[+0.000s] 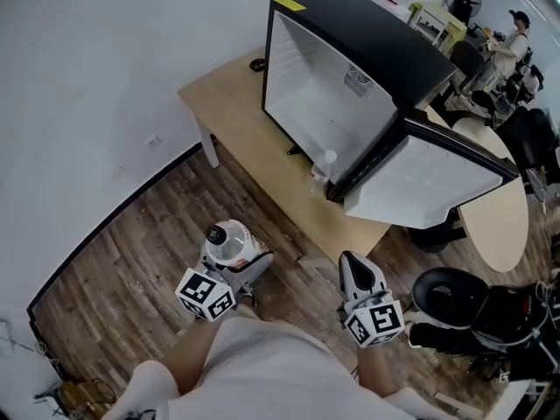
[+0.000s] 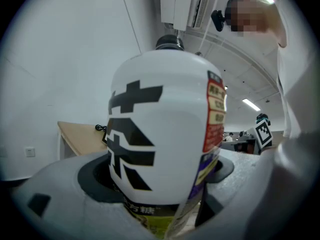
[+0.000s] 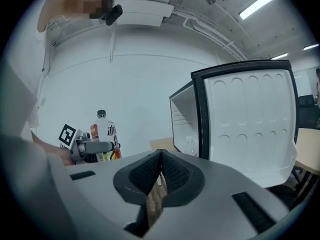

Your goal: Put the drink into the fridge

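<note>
My left gripper [image 1: 238, 261] is shut on a white drink bottle [image 1: 229, 242] with a black cap, held upright low in the head view. In the left gripper view the drink bottle [image 2: 160, 144] fills the middle, its label black, red and yellow. The same drink bottle [image 3: 103, 136] shows at the left of the right gripper view. My right gripper [image 1: 359, 274] is shut and holds nothing, its pads pressed together [image 3: 159, 176]. A black mini fridge [image 1: 367, 51] stands on the wooden table [image 1: 236, 121], its door [image 1: 429, 182] swung open to the right. Another small bottle [image 1: 322, 169] sits at the fridge's front edge.
A cable [image 1: 257, 63] lies on the table behind the fridge. A black office chair [image 1: 455, 300] stands at the right, near a round pale table [image 1: 503, 226]. People sit at desks far right [image 1: 512, 42]. White wall at left, wood floor [image 1: 131, 261] below.
</note>
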Available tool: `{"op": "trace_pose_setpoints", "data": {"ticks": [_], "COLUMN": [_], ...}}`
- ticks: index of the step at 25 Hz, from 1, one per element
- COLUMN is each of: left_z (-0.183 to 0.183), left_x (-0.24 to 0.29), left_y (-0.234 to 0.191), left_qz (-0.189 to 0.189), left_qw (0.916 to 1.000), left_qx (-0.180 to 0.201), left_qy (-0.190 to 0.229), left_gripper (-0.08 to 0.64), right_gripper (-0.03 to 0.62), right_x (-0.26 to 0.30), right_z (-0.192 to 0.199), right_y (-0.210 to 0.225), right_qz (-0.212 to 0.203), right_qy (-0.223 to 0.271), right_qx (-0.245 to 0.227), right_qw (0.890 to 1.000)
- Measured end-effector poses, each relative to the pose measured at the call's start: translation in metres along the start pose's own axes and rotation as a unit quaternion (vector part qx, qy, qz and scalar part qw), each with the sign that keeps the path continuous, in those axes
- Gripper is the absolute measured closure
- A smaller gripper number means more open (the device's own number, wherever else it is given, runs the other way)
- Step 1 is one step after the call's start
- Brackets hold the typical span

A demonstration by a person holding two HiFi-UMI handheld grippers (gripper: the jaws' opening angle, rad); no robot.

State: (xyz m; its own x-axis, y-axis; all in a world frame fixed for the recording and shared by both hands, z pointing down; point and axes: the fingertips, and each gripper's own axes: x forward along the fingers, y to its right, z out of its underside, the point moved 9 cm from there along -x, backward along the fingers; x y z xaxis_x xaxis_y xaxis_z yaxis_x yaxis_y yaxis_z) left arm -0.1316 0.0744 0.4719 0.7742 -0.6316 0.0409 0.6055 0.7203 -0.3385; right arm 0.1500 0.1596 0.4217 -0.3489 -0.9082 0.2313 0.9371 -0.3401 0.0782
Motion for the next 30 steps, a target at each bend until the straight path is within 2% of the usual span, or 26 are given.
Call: {"op": "trace_pose_setpoints", "data": {"ticks": [8,15,18,26,30], "left_z": [-0.036,-0.049,-0.053,-0.076,-0.084], "left_x": [0.033,0.068,0.087,0.152,0.187], "left_y": [-0.094,-0.125,-0.128,-0.125,-0.135], "left_qz": [0.048,0.054,0.057,0.049,0.050], "left_qw": [0.9987,0.9981,0.9978,0.9950,0.9936], "left_qx": [0.001,0.001,0.008,0.073,0.092], "left_qy": [-0.019,-0.030,-0.033,-0.048,-0.043], "left_gripper": [0.106,0.106,0.106,0.106,0.106], "right_gripper": [0.589,0.589,0.589,0.589,0.589], "right_x": [0.086,0.123,0.137,0.177,0.195], "right_z": [-0.026,-0.032,-0.035,-0.043,-0.046], "right_y": [-0.022,-0.016,-0.006,0.028,0.036], "right_qz": [0.028,0.033,0.019,-0.047,-0.070], "right_qy": [-0.016,-0.019,-0.013,0.012,0.024], "right_qx": [0.000,0.008,0.008,0.004,0.009], "right_qw": [0.999,0.999,1.000,0.999,0.997]}}
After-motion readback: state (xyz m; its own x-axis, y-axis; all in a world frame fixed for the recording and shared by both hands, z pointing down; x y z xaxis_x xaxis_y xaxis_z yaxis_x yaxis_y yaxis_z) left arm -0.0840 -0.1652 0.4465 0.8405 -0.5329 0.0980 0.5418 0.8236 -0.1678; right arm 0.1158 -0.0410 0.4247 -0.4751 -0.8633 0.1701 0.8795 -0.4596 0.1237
